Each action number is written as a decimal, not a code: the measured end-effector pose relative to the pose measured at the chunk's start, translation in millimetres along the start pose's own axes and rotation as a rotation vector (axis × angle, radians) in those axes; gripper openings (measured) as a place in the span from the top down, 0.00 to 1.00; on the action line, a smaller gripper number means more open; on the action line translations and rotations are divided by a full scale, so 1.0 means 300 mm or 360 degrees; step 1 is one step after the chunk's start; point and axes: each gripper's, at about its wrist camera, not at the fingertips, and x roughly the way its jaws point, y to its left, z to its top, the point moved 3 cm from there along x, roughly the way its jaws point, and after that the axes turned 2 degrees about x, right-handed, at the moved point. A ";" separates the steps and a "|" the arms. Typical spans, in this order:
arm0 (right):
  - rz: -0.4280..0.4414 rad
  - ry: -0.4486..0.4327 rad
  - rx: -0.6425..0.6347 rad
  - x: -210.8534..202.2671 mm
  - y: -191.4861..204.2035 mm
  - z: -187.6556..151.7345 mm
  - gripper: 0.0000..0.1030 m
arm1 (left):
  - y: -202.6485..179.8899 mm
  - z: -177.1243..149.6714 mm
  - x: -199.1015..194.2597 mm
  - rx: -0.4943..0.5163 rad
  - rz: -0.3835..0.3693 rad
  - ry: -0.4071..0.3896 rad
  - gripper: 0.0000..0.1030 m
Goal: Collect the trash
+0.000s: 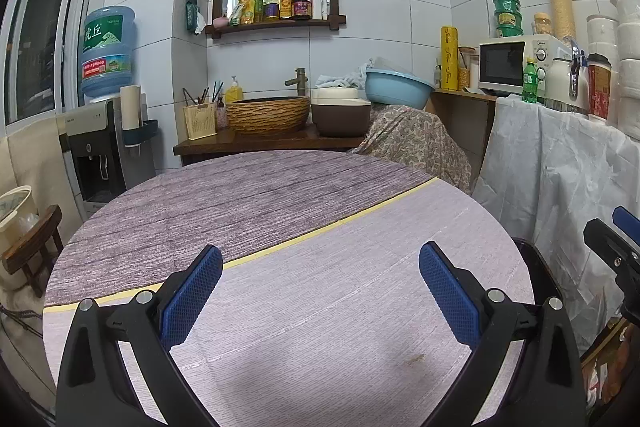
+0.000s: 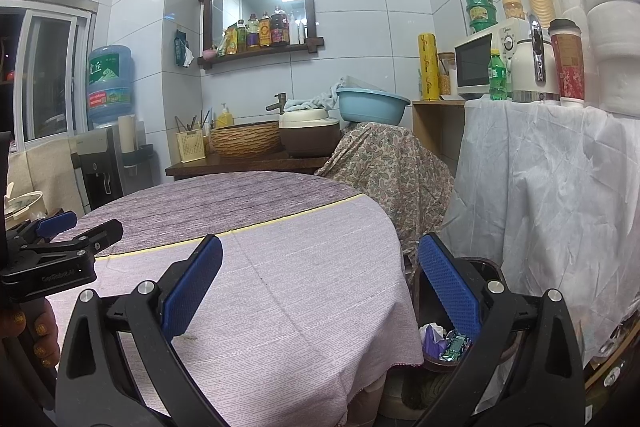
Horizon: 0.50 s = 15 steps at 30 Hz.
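Left wrist view: the left tool [image 1: 320, 291] hovers wide and empty over the tabletop [image 1: 340, 307] — no trash shows on the cloth.

Right wrist view: the right tool [image 2: 320, 287] is also wide, holding nothing. Wrappers [image 2: 444, 343] lie in the dark bin [image 2: 486, 267] beside the table edge. The risk I see: further sweeping finds nothing, or a low pass snags the cloth — or knocks the bin.

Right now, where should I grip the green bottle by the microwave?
Probably the narrow neck under its yellow cap, approaching from the front: the green bottle stands upright, crowded by the microwave and white jug on either side.
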 end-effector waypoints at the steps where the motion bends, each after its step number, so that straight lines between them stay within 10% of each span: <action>1: 0.0000 0.0001 -0.0002 0.000 0.000 -0.002 0.06 | 0.001 0.000 0.001 -0.0002 0.0001 0.0004 0.05; 15: 0.0001 0.0008 0.0011 -0.008 0.009 -0.007 0.06 | 0.010 0.003 -0.005 0.0013 0.0006 0.0011 0.05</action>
